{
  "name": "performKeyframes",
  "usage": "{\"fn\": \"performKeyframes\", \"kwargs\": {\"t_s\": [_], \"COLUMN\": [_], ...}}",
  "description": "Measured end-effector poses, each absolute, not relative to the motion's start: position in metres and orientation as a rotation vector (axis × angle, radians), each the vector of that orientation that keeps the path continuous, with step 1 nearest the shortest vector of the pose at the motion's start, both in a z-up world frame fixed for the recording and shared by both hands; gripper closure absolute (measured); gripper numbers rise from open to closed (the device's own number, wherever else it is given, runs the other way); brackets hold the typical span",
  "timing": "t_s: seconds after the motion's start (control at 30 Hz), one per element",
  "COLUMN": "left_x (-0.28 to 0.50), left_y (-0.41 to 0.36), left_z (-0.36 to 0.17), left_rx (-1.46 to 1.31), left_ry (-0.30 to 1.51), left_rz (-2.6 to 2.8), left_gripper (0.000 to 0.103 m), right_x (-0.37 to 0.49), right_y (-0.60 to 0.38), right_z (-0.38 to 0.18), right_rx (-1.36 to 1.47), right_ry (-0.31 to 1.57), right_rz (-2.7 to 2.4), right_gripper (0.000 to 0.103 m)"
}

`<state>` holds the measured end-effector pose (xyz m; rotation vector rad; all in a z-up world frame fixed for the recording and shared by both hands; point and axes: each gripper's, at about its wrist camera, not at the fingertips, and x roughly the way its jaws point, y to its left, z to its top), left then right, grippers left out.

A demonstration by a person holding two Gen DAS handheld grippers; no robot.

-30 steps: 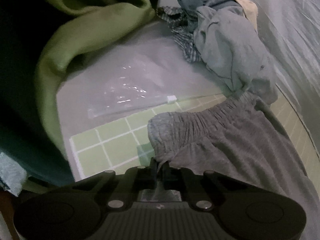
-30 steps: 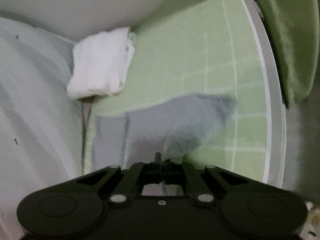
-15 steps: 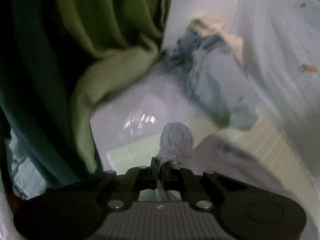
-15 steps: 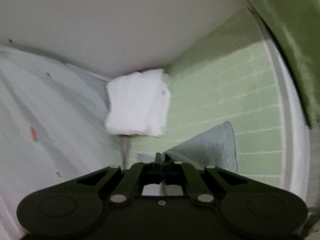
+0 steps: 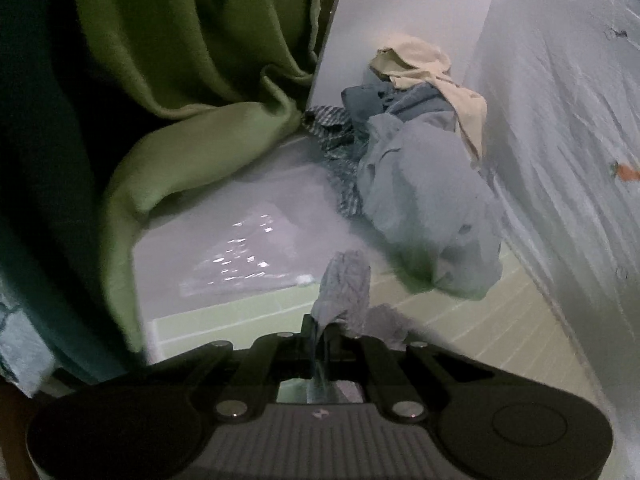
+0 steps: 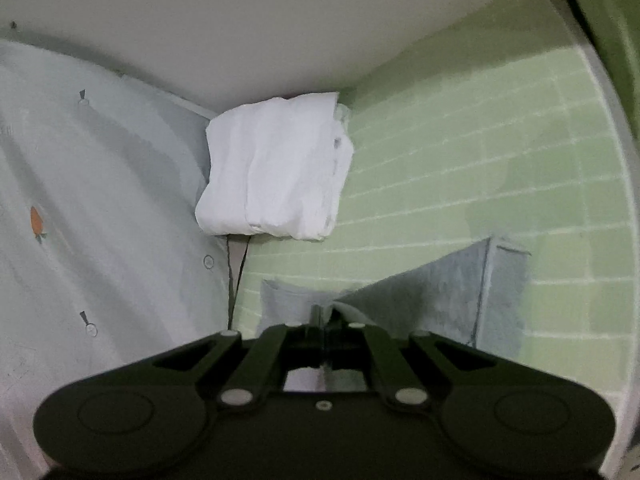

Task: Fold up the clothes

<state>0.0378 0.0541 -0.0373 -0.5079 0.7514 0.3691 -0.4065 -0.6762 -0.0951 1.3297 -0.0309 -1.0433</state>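
Observation:
A grey garment hangs between my two grippers above a green grid mat [image 6: 460, 168]. In the left wrist view my left gripper [image 5: 318, 326] is shut on a bunched corner of the grey garment [image 5: 346, 284], which sticks up past the fingertips. Over in the right wrist view, the right gripper [image 6: 320, 318] is shut on another edge of the grey garment [image 6: 440, 296], whose cloth drapes to the right with a seam showing. A folded white cloth [image 6: 276, 168] lies at the mat's far edge by the wall.
A heap of unfolded clothes [image 5: 420, 168], blue, checked and cream, sits at the far end against a white panel. A clear plastic bag [image 5: 240, 256] lies on the white surface. A green curtain [image 5: 192, 80] hangs at left. A pale printed sheet [image 5: 560, 160] rises at right.
Both grippers have risen with the grey garment, lifting it off the mat. In the left view the flat waistband has become a small raised bunch; the white folded cloth now sits lower and nearer centre.

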Motion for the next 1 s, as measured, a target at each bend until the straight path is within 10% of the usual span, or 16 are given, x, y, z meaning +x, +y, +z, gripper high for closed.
{"fn": "performKeyframes", "kwargs": {"t_s": [0.33, 0.4, 0.47, 0.53, 1.0], "left_x": [0.17, 0.191, 0.203, 0.194, 0.128], "left_y": [-0.023, -0.039, -0.052, -0.059, -0.083], "left_z": [-0.068, -0.076, -0.077, -0.079, -0.112], "left_rx": [-0.551, -0.557, -0.534, -0.478, -0.346], "left_ry": [0.725, 0.741, 0.773, 0.772, 0.95], "left_rz": [0.318, 0.321, 0.302, 0.302, 0.257], "left_gripper": [0.091, 0.068, 0.04, 0.022, 0.02], "right_x": [-0.248, -0.199, -0.157, -0.136, -0.207], "right_y": [-0.77, -0.796, -0.82, -0.82, -0.734], "right_z": [-0.098, -0.098, -0.103, -0.107, -0.159], "right_rx": [1.344, 1.302, 1.27, 1.237, 0.929], "right_ry": [0.029, 0.04, 0.124, 0.215, 0.545], "right_rz": [-0.987, -0.973, -0.919, -0.93, -1.179], "right_gripper": [0.102, 0.093, 0.043, 0.044, 0.028]}}
